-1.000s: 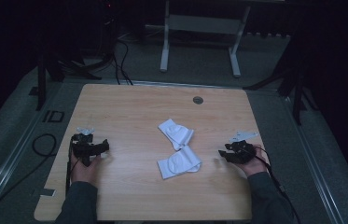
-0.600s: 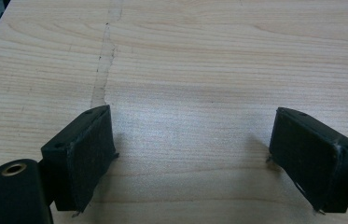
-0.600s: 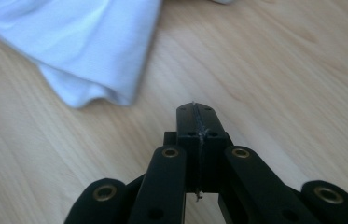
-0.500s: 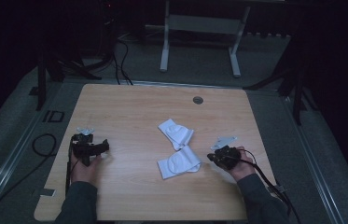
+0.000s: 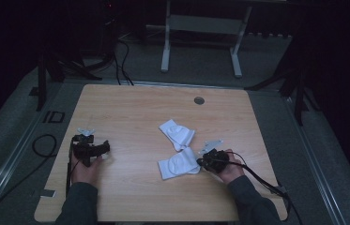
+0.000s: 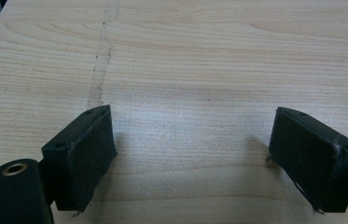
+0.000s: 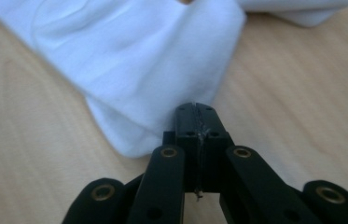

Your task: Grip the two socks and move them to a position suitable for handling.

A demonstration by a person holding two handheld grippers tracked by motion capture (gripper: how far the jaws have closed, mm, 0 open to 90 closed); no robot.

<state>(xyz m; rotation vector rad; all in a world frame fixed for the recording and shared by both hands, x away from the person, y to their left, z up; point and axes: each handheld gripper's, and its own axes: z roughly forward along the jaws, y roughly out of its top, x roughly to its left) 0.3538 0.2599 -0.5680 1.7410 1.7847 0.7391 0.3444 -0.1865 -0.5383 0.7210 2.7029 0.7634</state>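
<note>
Two white socks on table (image 5: pixel 130 108), mid-right: far sock (image 5: pixel 177 133) untouched; near sock (image 5: pixel 178 164) just beside it, at right tongs (image 5: pixel 204 162). Right tongs (image 7: pixel 195 108) pressed fully together, tips at near sock (image 7: pixel 129 60) edge; cloth between pads not discernible. Left tongs (image 6: pixel 192 140) wide apart, empty, resting over bare wood, well apart from socks. Judgement: early stage; pairing or folding not yet begun.
</note>
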